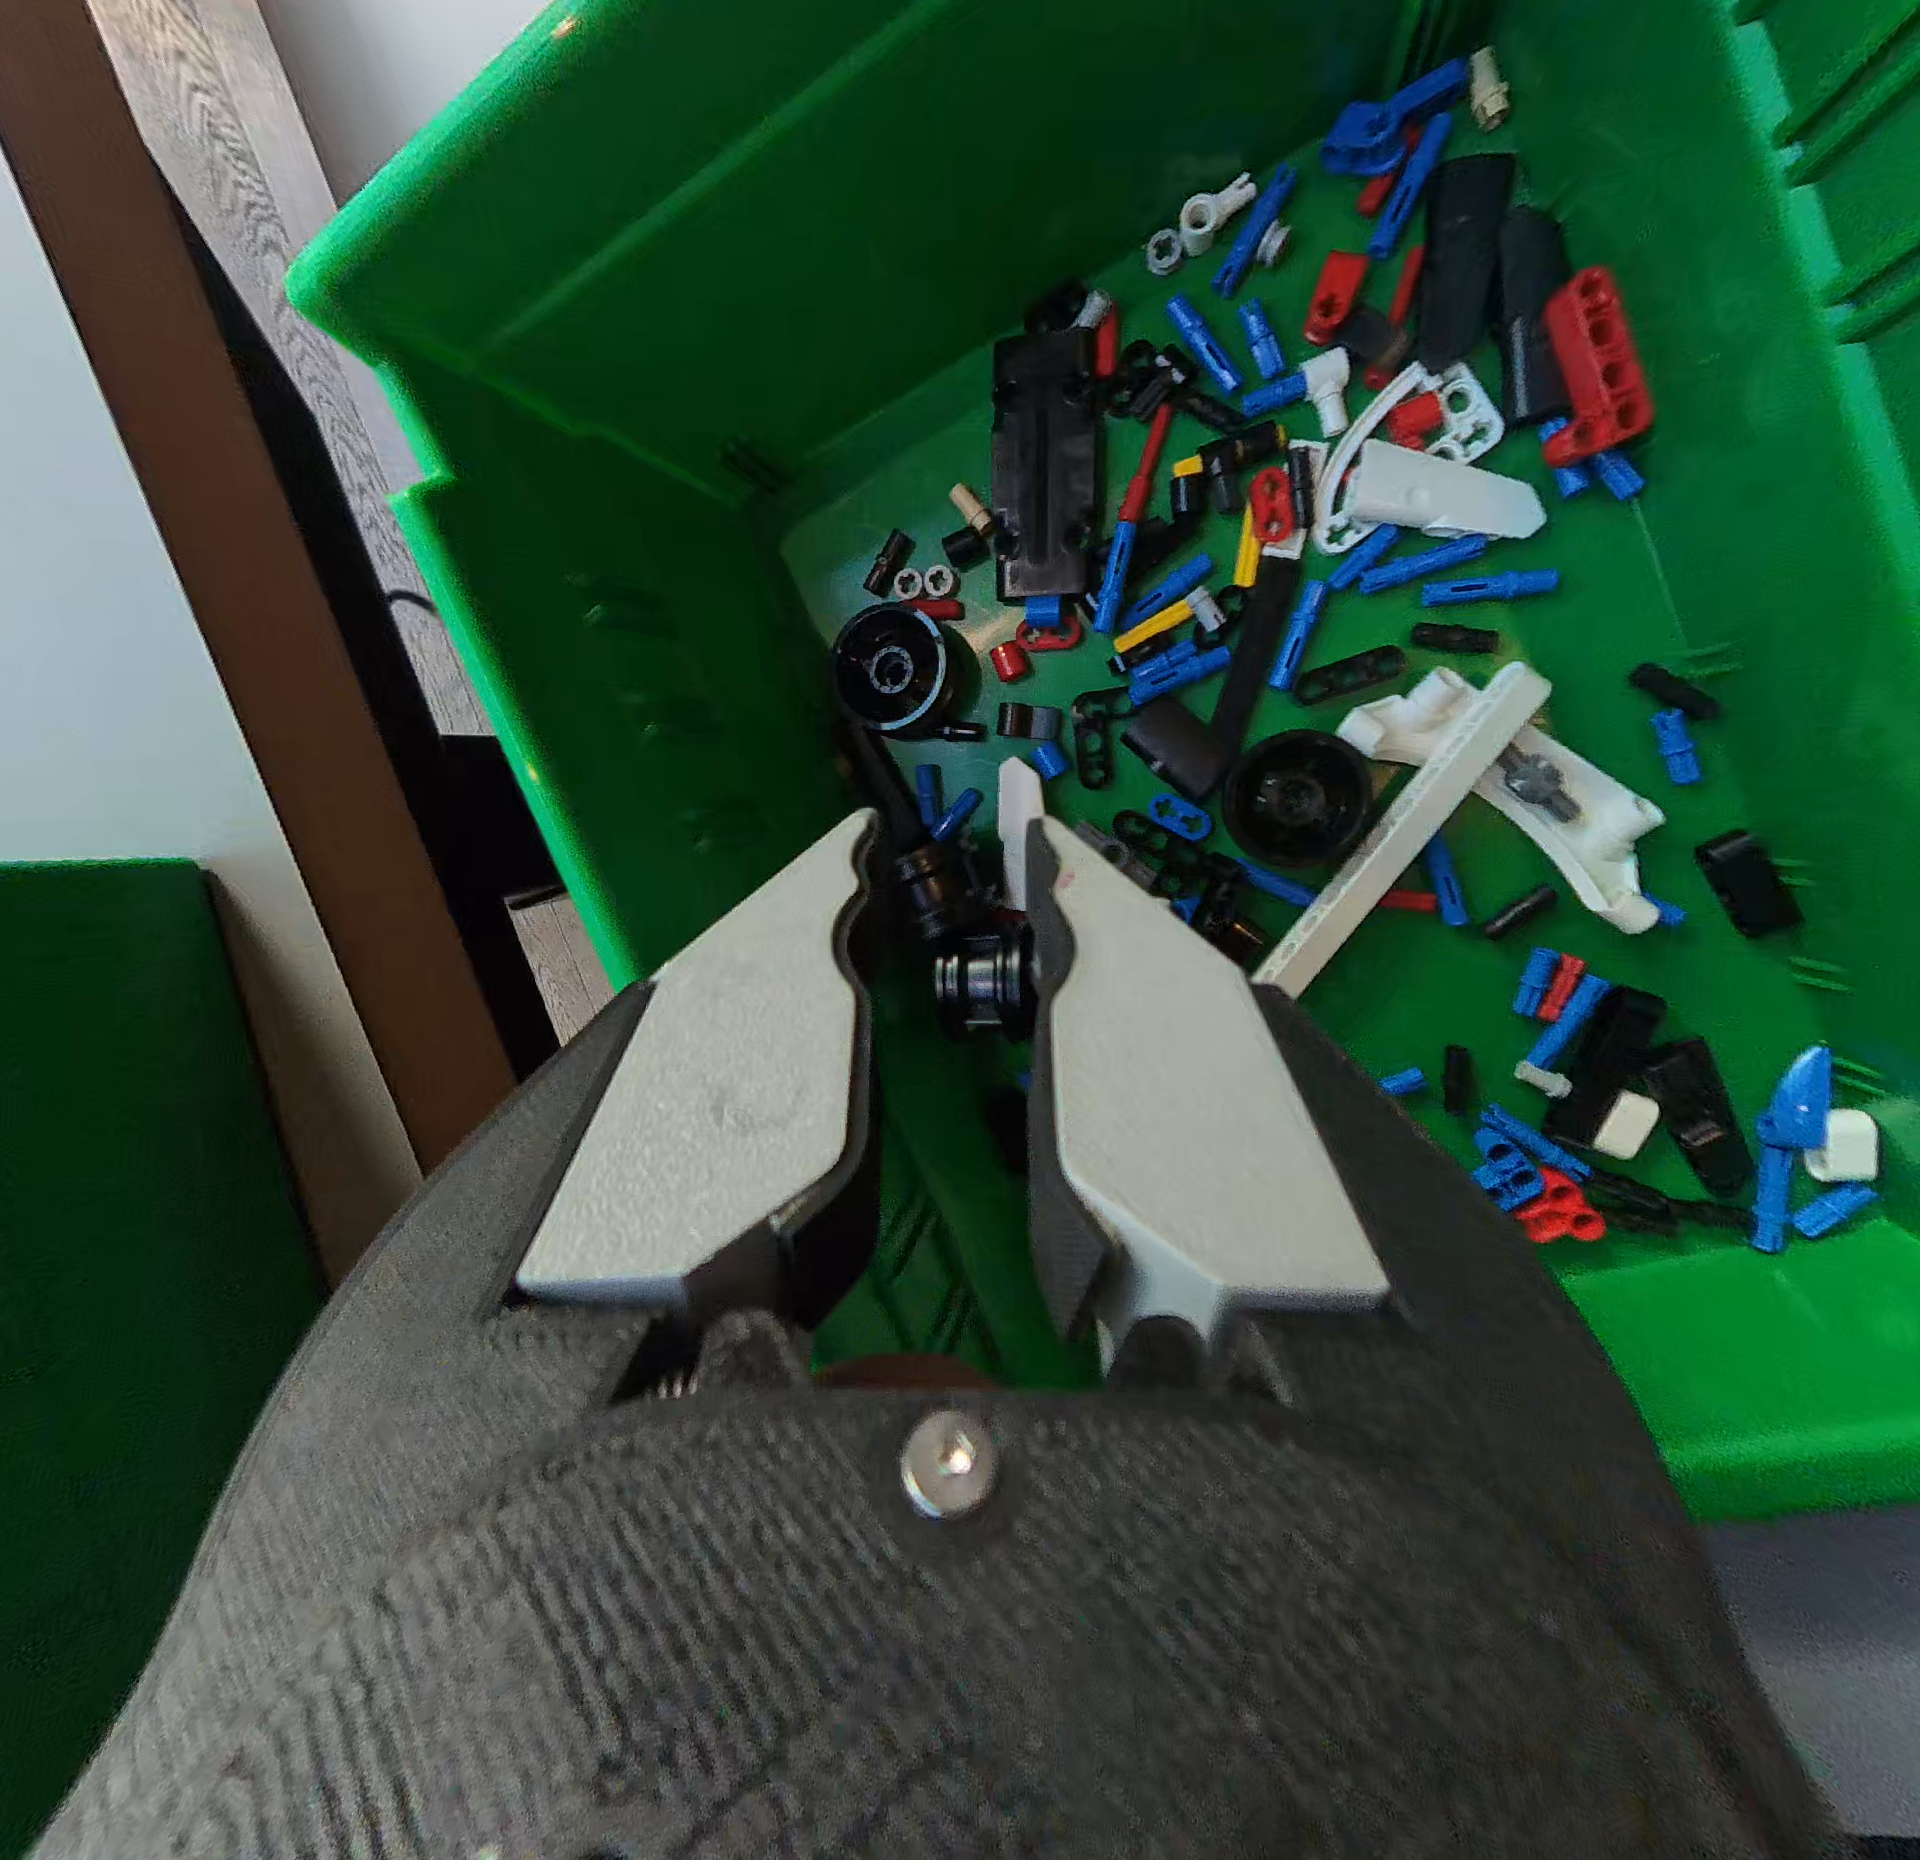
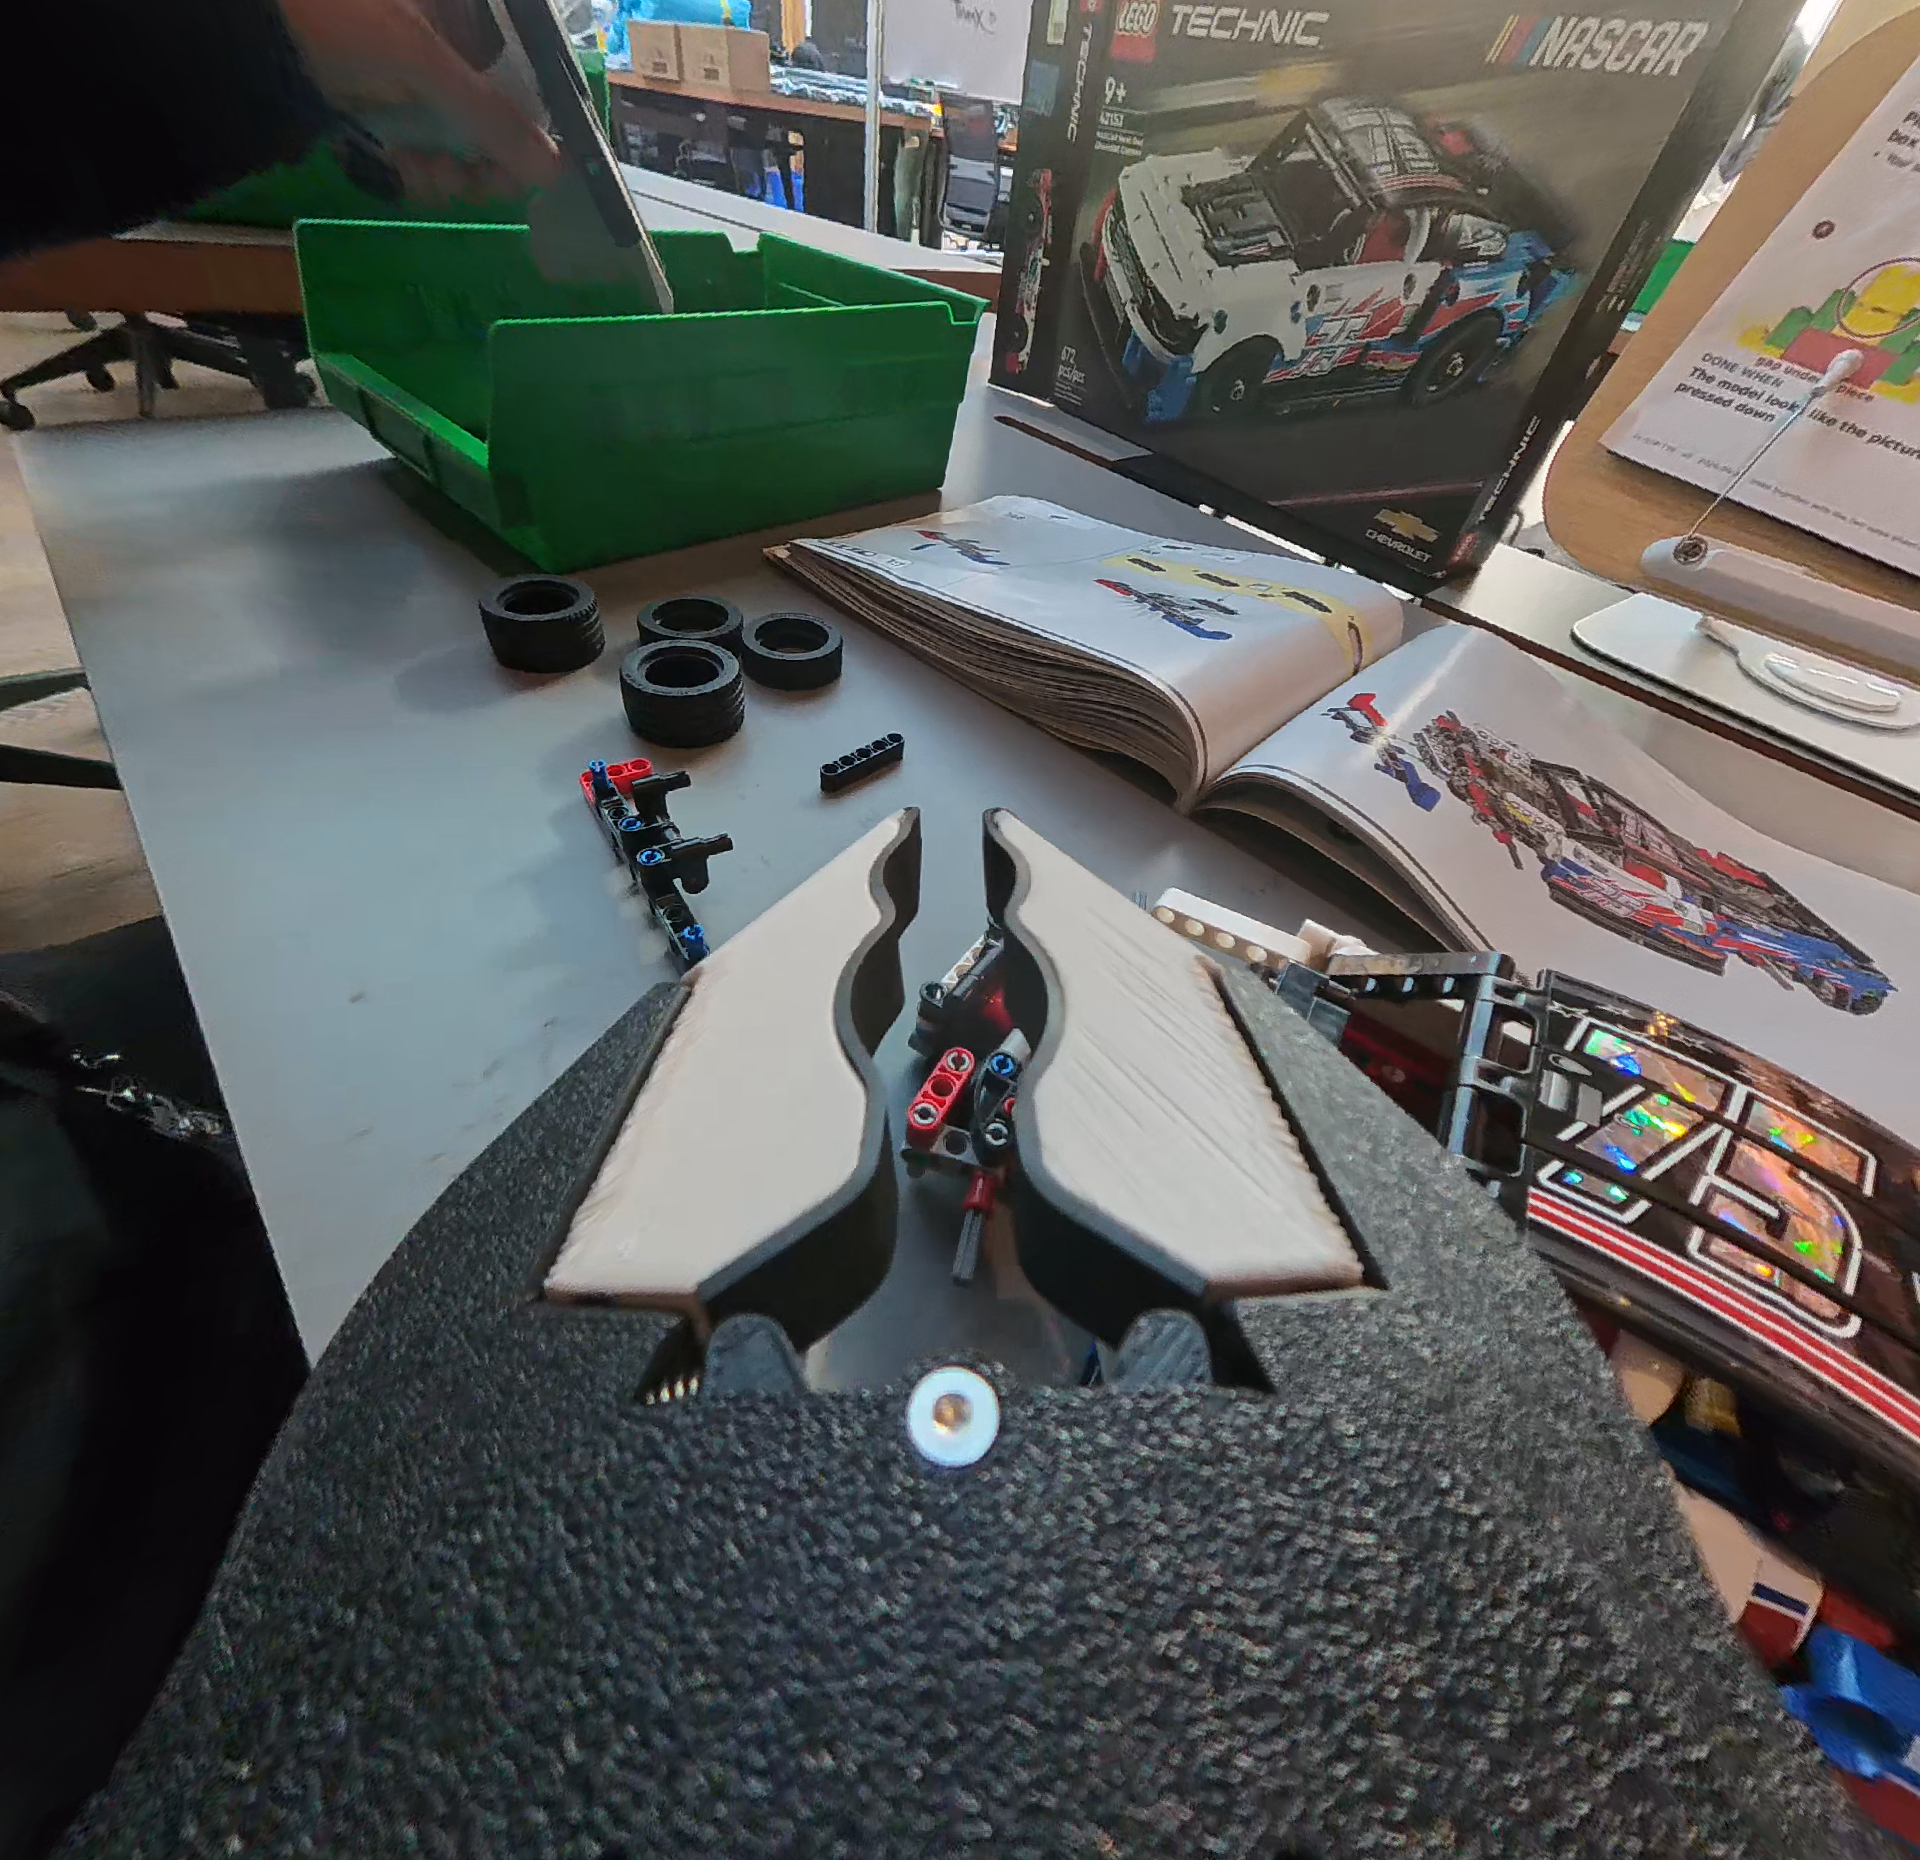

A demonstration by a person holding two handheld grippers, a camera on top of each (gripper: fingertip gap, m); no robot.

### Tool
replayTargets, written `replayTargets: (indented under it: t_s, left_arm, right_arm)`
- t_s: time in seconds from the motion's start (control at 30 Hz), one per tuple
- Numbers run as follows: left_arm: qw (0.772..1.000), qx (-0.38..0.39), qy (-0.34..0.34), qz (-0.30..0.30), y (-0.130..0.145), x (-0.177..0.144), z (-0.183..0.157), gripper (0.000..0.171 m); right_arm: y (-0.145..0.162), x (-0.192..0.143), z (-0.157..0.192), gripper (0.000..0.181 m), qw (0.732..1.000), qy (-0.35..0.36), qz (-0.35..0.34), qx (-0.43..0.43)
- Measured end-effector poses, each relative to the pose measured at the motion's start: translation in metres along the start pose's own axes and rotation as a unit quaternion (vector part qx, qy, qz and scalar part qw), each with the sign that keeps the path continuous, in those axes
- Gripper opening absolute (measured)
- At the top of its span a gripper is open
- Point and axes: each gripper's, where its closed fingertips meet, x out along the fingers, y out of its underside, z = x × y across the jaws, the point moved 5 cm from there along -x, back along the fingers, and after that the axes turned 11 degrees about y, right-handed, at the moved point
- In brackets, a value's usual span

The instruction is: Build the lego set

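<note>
Left gripper (image 1: 948, 844) hangs over the green plastic parts bin (image 1: 665, 283), jaws narrowly parted, empty; a small black ribbed connector (image 1: 982, 979) lies between its fingers. Suggest descending square, then closing. Right gripper (image 2: 951, 823), narrow gap, empty. Ahead-left of it: four black rubber tyres (image 2: 681, 690), one black five-hole beam (image 2: 861, 763).

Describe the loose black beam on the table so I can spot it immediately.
Start at the green bin on the grey table, then drop to the four black tyres in front of it. Just right of them, short of the open instruction booklet, lies a short black beam with a row of holes: flat, straight, alone.
</note>
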Motion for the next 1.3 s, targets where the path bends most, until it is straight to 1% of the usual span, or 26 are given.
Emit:
replayTargets:
  t_s: [0.07,0.13,0.17,0.2,0.27,0.37,0.43,0.47,0.5,0.53,0.57,0.67,0.73,0.83,0.87,0.97,1.03,1.1,1.17,1.23,1.27,1.3]
  left_arm:
    - [1.000,-0.010,0.004,-0.004,0.000,0.000,-0.004,0.023]
    - [1.000,-0.009,0.024,0.001,0.003,0.000,-0.015,0.029]
    - [0.999,-0.003,0.041,0.013,0.006,0.000,-0.021,0.030]
    - [0.998,0.004,0.054,0.032,0.011,0.000,-0.026,0.030]
    - [0.996,0.016,0.054,0.068,0.019,0.000,-0.031,0.030]
    - [0.984,0.033,0.097,0.147,0.040,0.008,-0.044,0.034]
    - [0.978,0.048,0.091,0.184,0.049,0.020,-0.042,0.030]
    - [0.977,0.052,0.086,0.188,0.050,0.028,-0.039,0.025]
    - [0.979,0.049,0.088,0.175,0.046,0.035,-0.036,0.021]
    - [0.981,0.038,0.103,0.162,0.040,0.038,-0.035,0.008]
    - [0.984,0.021,0.097,0.145,0.032,0.040,-0.029,0.007]
    - [0.991,0.017,0.072,0.108,0.015,0.037,-0.018,0.015]
    - [0.996,0.018,0.061,0.066,0.005,0.029,-0.016,0.014]
    - [0.999,0.018,0.049,-0.013,-0.006,0.008,-0.022,0.019]
    - [0.997,0.023,0.063,-0.034,-0.006,0.001,-0.030,0.019]
    - [0.984,0.059,0.154,-0.060,0.009,-0.012,-0.066,0.022]
    - [0.974,0.089,0.200,-0.057,0.027,-0.017,-0.081,0.031]
    - [0.964,0.120,0.233,-0.045,0.046,-0.018,-0.092,0.032]
    - [0.937,0.179,0.299,-0.021,0.069,-0.023,-0.110,0.034]
    - [0.909,0.235,0.343,-0.016,0.086,-0.031,-0.120,0.046]
    - [0.899,0.257,0.355,-0.010,0.094,-0.033,-0.122,0.049]
    - [0.898,0.274,0.345,0.000,0.099,-0.031,-0.120,0.051]
  right_arm:
    - [0.000,0.000,-0.001,0.011,1.000,-0.005,0.001,0.007]
    - [-0.001,-0.001,-0.001,0.011,1.000,-0.008,-0.003,0.011]
    - [-0.002,-0.002,-0.001,0.010,1.000,-0.010,-0.009,0.013]
    - [-0.002,-0.003,-0.001,0.009,1.000,-0.012,-0.014,0.015]
    - [-0.003,-0.005,-0.001,0.009,0.999,-0.017,-0.022,0.019]
    - [-0.004,-0.006,-0.003,0.009,0.999,-0.021,-0.025,0.029]
    - [-0.004,-0.006,-0.004,0.009,0.999,-0.023,-0.025,0.034]
    - [-0.004,-0.006,-0.004,0.009,0.999,-0.023,-0.026,0.036]
    - [-0.004,-0.006,-0.005,0.009,0.999,-0.022,-0.026,0.036]
    - [-0.004,-0.006,-0.004,0.009,0.999,-0.022,-0.024,0.036]
    - [-0.004,-0.006,-0.004,0.009,0.999,-0.022,-0.022,0.034]
    - [-0.003,-0.004,-0.001,0.009,0.999,-0.021,-0.014,0.023]
    - [-0.002,-0.003,0.000,0.009,1.000,-0.017,-0.009,0.014]
    - [-0.001,-0.001,0.000,0.008,1.000,-0.008,-0.004,0.008]
    - [-0.001,-0.001,0.000,0.008,1.000,-0.006,-0.001,0.007]
    - [0.001,0.002,-0.002,0.008,1.000,0.000,0.011,0.011]
    - [0.003,0.006,-0.002,0.008,1.000,0.005,0.026,0.010]
    - [0.006,0.009,-0.002,0.008,0.999,0.009,0.041,0.004]
    - [0.009,0.013,-0.002,0.008,0.998,0.014,0.057,-0.002]
    - [0.012,0.017,-0.005,0.008,0.997,0.031,0.077,0.001]
    - [0.014,0.019,-0.006,0.008,0.995,0.037,0.088,0.005]
    - [0.015,0.021,-0.007,0.006,0.995,0.038,0.096,0.006]
